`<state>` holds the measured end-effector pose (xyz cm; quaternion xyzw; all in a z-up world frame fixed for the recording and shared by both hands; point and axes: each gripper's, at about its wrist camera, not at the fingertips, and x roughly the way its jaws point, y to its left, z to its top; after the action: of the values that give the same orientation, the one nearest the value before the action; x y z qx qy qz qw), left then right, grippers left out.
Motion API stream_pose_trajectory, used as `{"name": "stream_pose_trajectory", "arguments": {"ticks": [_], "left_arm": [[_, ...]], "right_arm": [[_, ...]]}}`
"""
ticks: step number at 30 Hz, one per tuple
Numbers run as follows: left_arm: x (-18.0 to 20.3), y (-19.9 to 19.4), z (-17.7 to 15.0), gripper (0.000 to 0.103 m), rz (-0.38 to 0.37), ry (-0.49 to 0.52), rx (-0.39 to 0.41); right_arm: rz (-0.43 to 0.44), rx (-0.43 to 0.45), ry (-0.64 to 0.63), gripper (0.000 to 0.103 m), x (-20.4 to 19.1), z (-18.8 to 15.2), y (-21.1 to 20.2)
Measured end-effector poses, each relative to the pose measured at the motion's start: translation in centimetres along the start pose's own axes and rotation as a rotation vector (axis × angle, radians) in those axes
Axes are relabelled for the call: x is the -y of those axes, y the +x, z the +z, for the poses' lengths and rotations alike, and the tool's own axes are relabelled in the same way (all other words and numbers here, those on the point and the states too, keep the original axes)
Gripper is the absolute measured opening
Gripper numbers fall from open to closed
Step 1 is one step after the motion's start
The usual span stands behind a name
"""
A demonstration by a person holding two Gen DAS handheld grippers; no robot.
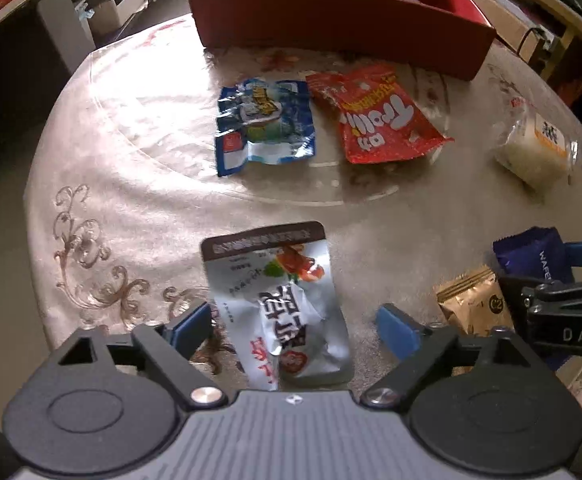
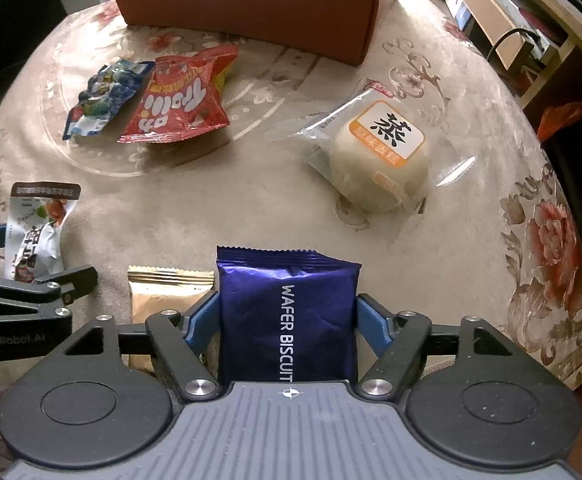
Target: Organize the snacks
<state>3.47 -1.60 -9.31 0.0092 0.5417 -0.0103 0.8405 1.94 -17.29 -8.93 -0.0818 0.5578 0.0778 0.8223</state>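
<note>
The wafer packet (image 2: 289, 316) is being gripped squarely by the right tongs (image 2: 287, 320); the silver pouch (image 1: 287, 308) is being straddled by the open left tongs (image 1: 295, 326)

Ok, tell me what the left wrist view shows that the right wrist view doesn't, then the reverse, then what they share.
Only the left wrist view: the left gripper open around the silver snack pouch, with a gap on its right side.

Only the right wrist view: the right gripper closed on the purple wafer biscuit pack, and the steamed cake's whole label.

Both: the red box, the blue packet, the red Trolli bag, the gold packet and the patterned tablecloth.
</note>
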Motion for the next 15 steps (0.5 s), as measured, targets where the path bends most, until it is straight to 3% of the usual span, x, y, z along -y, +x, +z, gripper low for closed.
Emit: {"name": "stream_pose_trajectory", "arguments": {"ticks": [3, 9, 15], "left_arm": [[-1.3, -0.6, 0.2, 0.055, -0.011, -0.027, 0.006], [-3.1, -1.1, 0.1, 0.052, -0.051, -0.078, -0.018], [-3.7, -2.5, 0.0, 0.052, -0.059, -0.077, 0.029]], "right_arm": [[-0.001, 0.01, -0.004, 0.076, -0.1, 0.0, -0.1], [0.007, 0.021, -0.034, 0.072, -0.8, -0.5, -0.8], [0.005, 0.084, 0.009, 0.072, -0.6, -0.5, -2.9]]}}
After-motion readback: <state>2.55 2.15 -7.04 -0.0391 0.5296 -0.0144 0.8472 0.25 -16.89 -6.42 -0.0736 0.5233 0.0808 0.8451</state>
